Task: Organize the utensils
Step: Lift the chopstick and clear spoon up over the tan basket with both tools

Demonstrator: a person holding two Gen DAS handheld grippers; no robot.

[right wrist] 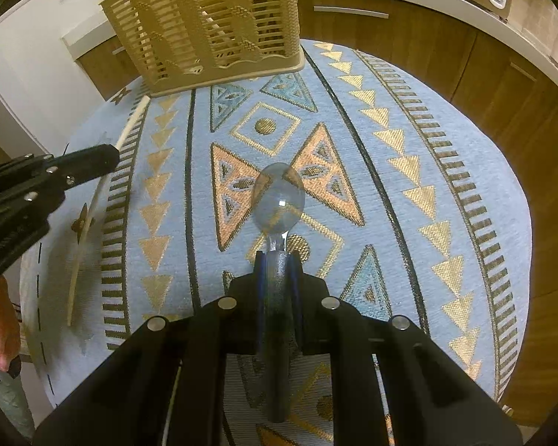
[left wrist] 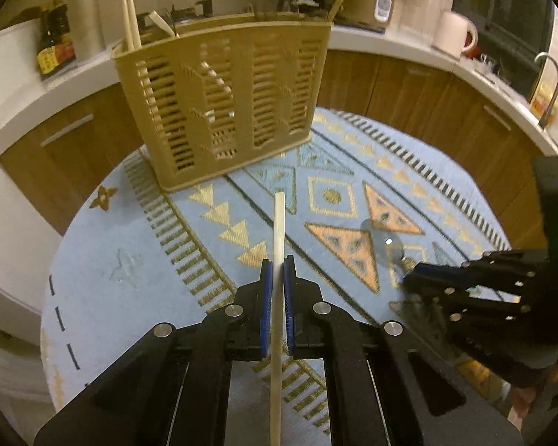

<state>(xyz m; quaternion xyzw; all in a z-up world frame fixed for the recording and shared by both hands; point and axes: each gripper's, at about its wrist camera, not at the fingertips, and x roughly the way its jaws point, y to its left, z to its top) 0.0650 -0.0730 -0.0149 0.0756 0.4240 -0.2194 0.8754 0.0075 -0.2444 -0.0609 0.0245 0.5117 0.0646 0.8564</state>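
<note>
Your left claw (left wrist: 278, 262) is clamped tight on a pale chopstick (left wrist: 279, 230); the slatted utensil basket (left wrist: 223, 96) stands ahead of it. Your right claw (right wrist: 278, 258) grips a clear spoon (right wrist: 278, 200) by its dark handle

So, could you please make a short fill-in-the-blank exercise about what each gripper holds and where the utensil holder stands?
1. The left gripper is shut on a pale wooden ____.
2. The right gripper is shut on the dark handle of a clear plastic ____.
3. The tan slotted plastic utensil basket stands ____ on the blue patterned tablecloth.
4. Two more chopsticks stick out of the basket's ____ end in the left wrist view.

Missing words: chopstick; spoon; upright; left
</note>
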